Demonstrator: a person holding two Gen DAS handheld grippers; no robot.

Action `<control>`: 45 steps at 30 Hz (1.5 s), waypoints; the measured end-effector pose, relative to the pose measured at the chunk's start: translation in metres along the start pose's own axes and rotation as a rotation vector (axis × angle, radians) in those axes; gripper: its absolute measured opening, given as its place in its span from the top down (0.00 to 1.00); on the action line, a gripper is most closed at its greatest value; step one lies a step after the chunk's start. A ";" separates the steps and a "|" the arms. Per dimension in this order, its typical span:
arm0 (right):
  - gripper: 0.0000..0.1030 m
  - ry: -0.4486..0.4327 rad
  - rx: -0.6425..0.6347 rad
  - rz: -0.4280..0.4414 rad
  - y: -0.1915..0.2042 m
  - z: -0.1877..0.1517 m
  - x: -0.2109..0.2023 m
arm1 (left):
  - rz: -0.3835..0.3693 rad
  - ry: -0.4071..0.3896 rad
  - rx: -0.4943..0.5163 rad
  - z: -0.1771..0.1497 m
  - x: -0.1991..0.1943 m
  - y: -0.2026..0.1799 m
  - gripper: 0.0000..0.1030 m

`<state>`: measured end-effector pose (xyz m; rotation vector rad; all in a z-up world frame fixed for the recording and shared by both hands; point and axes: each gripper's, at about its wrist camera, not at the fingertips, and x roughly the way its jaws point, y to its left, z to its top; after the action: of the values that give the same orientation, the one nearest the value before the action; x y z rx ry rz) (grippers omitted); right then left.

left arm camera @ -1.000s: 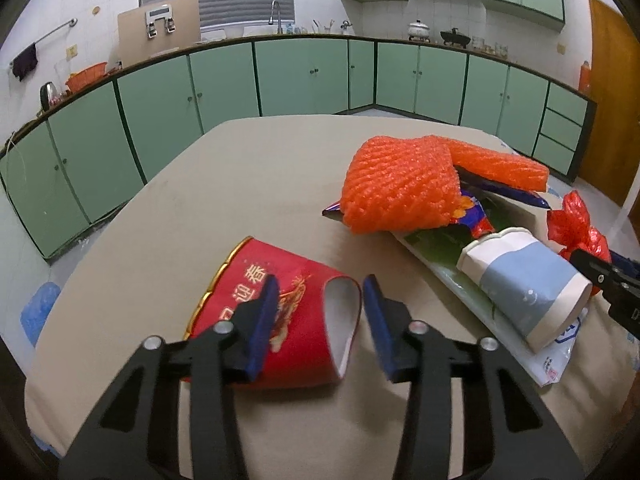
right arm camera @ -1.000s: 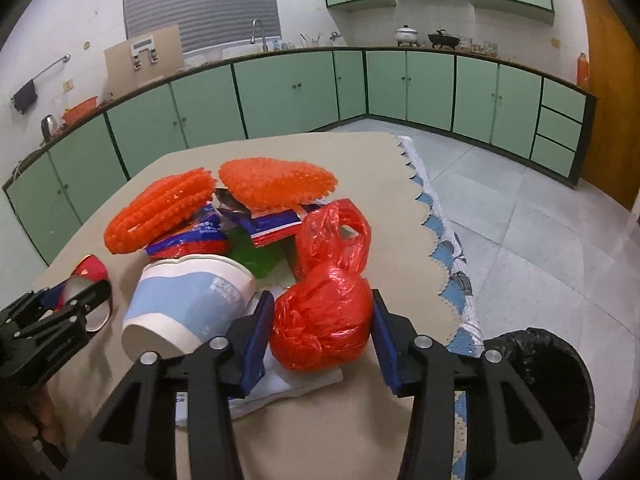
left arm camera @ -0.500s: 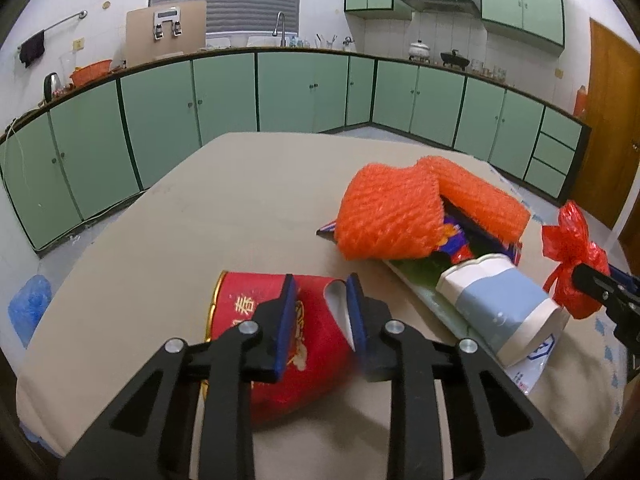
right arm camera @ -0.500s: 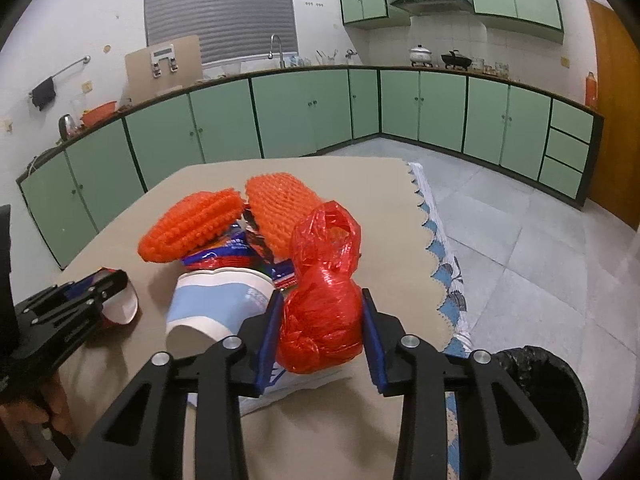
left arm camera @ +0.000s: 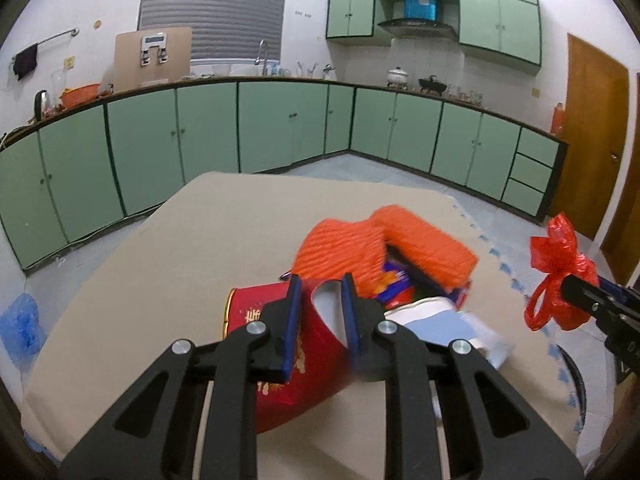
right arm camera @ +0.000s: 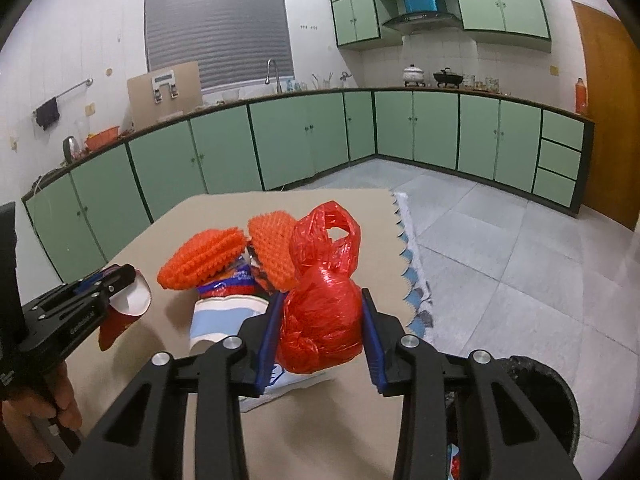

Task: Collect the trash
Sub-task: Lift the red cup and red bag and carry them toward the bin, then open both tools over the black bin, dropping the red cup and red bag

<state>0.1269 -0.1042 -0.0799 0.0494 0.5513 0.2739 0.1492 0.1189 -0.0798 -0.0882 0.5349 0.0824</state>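
My left gripper (left arm camera: 320, 312) is shut on a red paper cup (left arm camera: 308, 356) with gold lettering, pinching its rim and holding it above the table (left arm camera: 160, 280); the cup also shows in the right wrist view (right arm camera: 128, 304). My right gripper (right arm camera: 320, 320) is shut on a knotted red plastic bag (right arm camera: 320, 312), lifted off the table; the bag also shows in the left wrist view (left arm camera: 556, 280). On the table lie two orange foam nets (right arm camera: 208, 256), a blue-and-white paper cup (right arm camera: 224, 316) and coloured wrappers (right arm camera: 232, 284).
A black-lined trash bin (right arm camera: 548, 396) stands on the floor by the table's right edge, low right of my right gripper. Green kitchen cabinets (right arm camera: 304, 140) run along the walls behind. A blue bag (left arm camera: 20, 320) lies on the floor at the left.
Both grippers closed on their items and rose: the left took the red cup off the table, the right squeezed the red bag and lifted it.
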 end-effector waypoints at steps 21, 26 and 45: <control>0.64 -0.037 0.076 -0.132 -0.062 0.003 -0.046 | -0.202 -0.067 0.078 0.022 -0.015 -0.103 0.82; 0.64 -0.043 0.099 -0.182 -0.085 -0.002 -0.060 | -0.262 -0.057 0.109 0.016 -0.016 -0.139 0.82; 0.64 0.010 0.259 -0.385 -0.198 -0.062 -0.106 | -0.477 0.049 0.239 -0.042 0.003 -0.290 0.82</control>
<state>0.0557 -0.3255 -0.1025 0.1909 0.5911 -0.1733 0.1604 -0.1735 -0.0990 0.0169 0.5568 -0.4495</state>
